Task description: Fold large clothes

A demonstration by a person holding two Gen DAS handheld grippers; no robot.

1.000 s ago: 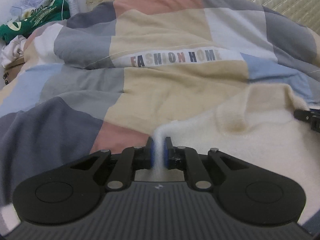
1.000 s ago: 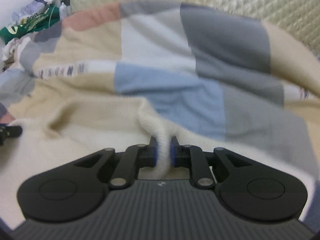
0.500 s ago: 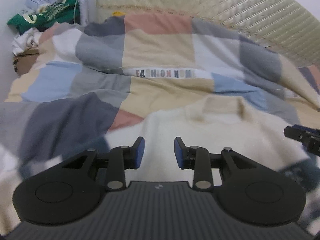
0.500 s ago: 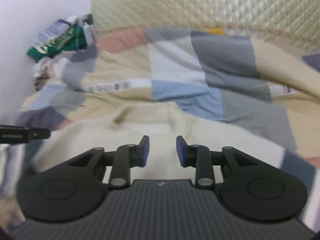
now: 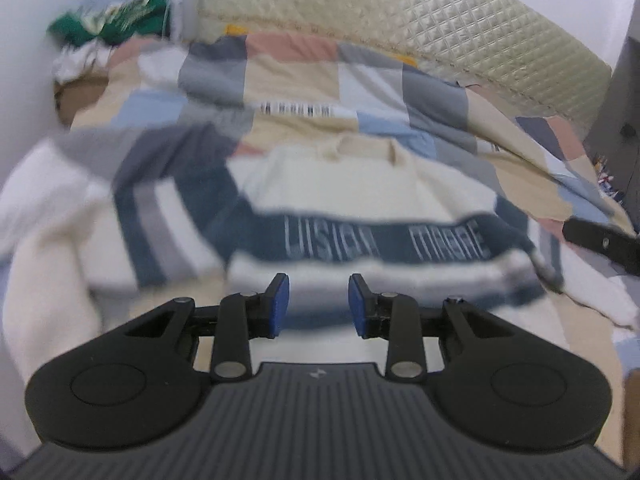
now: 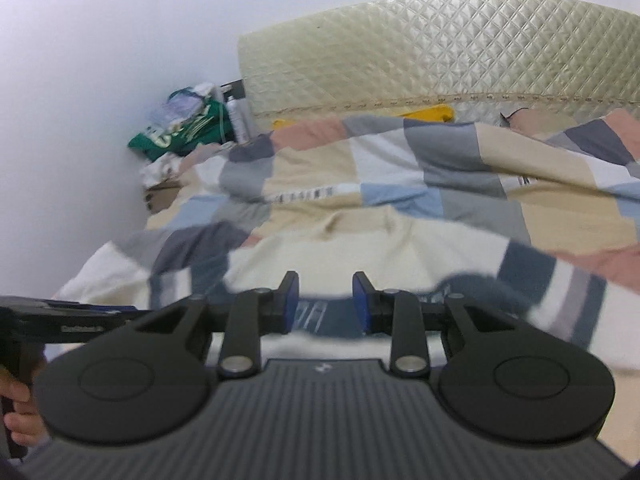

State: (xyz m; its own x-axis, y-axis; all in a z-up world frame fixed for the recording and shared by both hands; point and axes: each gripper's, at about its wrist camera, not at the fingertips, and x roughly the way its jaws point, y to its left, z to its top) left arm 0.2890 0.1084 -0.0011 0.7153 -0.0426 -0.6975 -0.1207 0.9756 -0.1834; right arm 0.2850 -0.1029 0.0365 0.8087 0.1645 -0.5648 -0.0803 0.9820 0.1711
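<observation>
both tongs gape empty — left gripper (image 5: 318, 300) and right gripper (image 6: 325, 300) hang above the cream sweater (image 5: 340, 184), spread flat on the patchwork duvet (image 5: 288, 80). risk: snagging duvet with knit — the fold drags bedding.

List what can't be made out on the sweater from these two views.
- Sweater hem: both views, hidden behind each view's own claw body.
- Chest lettering: left view, motion-blurred; right view, mostly behind the right claw.
- Left sleeve end: left view, smeared by blur.
- Right sleeve cuff: right view, cut off by the edge.
</observation>
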